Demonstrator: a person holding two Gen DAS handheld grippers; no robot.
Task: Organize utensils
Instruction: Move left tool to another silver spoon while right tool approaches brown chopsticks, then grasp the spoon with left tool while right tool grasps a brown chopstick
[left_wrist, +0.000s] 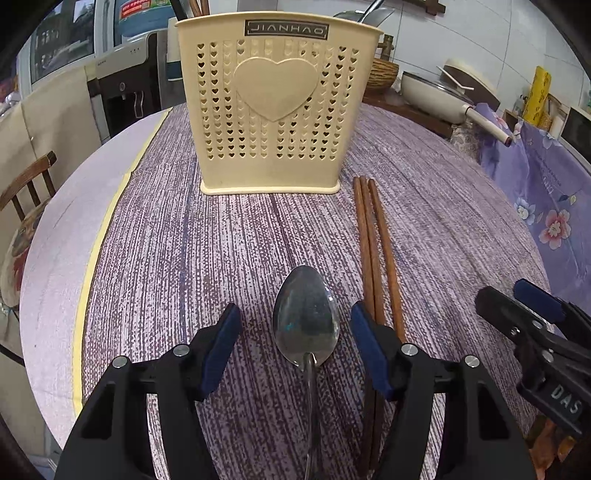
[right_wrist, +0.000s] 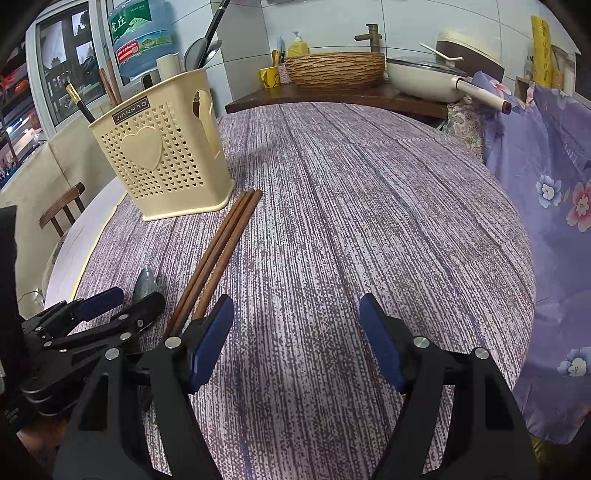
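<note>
A cream perforated utensil holder (left_wrist: 273, 107) with a heart on its front stands upright on the table; it also shows in the right wrist view (right_wrist: 162, 155) with chopsticks and ladles in it. A metal spoon (left_wrist: 306, 321) lies bowl-forward between the fingers of my open left gripper (left_wrist: 295, 328), untouched by either pad. Three wooden chopsticks (left_wrist: 376, 258) lie side by side just right of the spoon, running toward the holder; they also show in the right wrist view (right_wrist: 218, 254). My right gripper (right_wrist: 297, 317) is open and empty over bare cloth, right of the chopsticks.
The round table has a purple woven cloth (right_wrist: 351, 221). A wooden chair (left_wrist: 26, 188) stands at the left. A floral fabric (right_wrist: 546, 206) drapes at the right edge. A shelf behind holds a wicker basket (right_wrist: 334, 68) and a white pan (right_wrist: 421, 79).
</note>
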